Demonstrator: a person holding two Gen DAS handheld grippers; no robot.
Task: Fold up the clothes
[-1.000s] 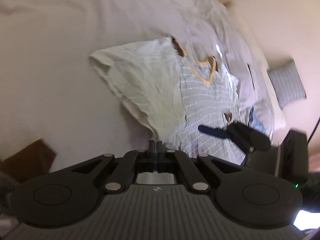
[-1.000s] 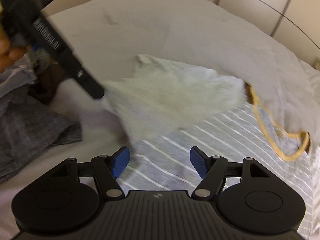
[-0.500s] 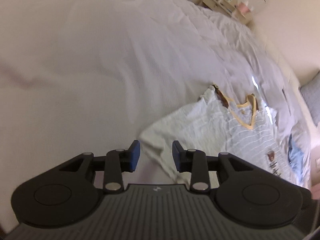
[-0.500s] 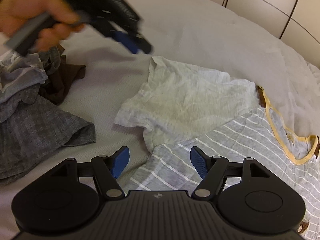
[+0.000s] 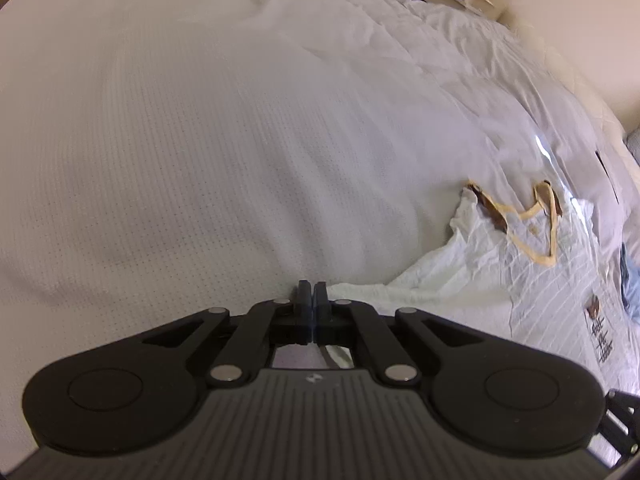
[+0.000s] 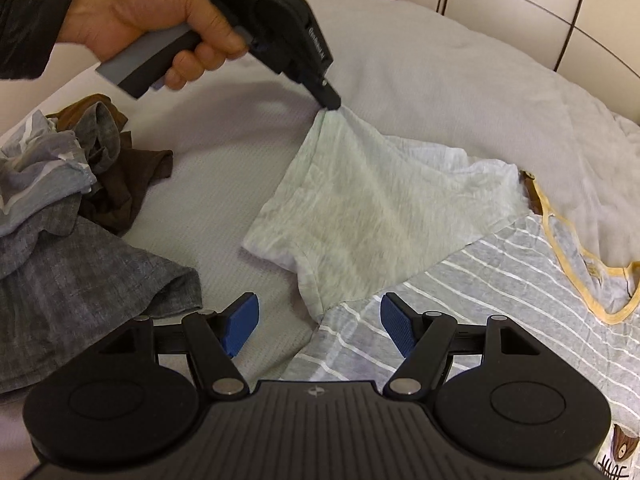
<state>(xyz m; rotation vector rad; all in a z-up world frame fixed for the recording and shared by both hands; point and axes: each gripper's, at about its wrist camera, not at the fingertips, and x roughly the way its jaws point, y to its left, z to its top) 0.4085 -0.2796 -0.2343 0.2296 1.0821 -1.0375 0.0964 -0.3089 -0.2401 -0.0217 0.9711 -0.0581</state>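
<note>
White textured bedding filled most of both views, with pale wardrobe panels behind it in the right wrist view. On that bedding lay a grey striped T-shirt with a yellow-trimmed neckline, its pale sleeve stretched away from the body of the shirt. My left gripper was clenched on the far corner of that sleeve, lifting it into a peak off the bedding; my left hand wrapped the grey handle. In the left wrist view, the two fingers were pressed together, the sleeve's edge running off just to their right. My right gripper was spread wide, holding nothing, over the shirt where the sleeve joins the striped body. A heap of grey and brown clothes sat on the bedding, apart from the sleeve, on the side away from the neckline.
</note>
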